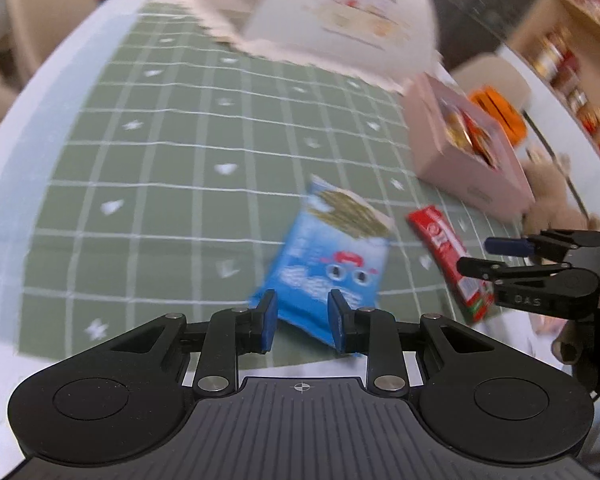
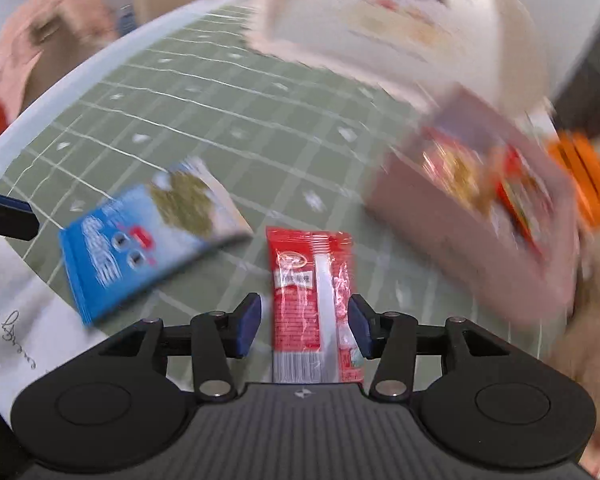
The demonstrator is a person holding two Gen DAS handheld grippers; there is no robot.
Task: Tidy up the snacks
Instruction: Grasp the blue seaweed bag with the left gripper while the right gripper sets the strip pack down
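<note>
A blue snack packet [image 1: 324,264] lies flat near the front edge of the green checked cloth [image 1: 160,160]. My left gripper [image 1: 304,320] hovers over its near end, pads drawn close, nothing pinched between them. In the right wrist view the same blue packet [image 2: 140,240] sits left, with a left gripper finger [image 2: 8,220] beside it. My right gripper [image 2: 305,328] is shut on a red snack packet [image 2: 312,300] that runs lengthwise between its pads. In the left wrist view, the red packet [image 1: 448,260] shows under the right gripper [image 1: 474,255].
A pink box [image 1: 460,160] holding several snacks stands at the right. Behind it are an orange object [image 1: 500,112] and a brown plush toy [image 1: 552,200]. A white fabric basket [image 1: 340,32] with a face stands at the back. Shelves [image 1: 572,60] line the far right.
</note>
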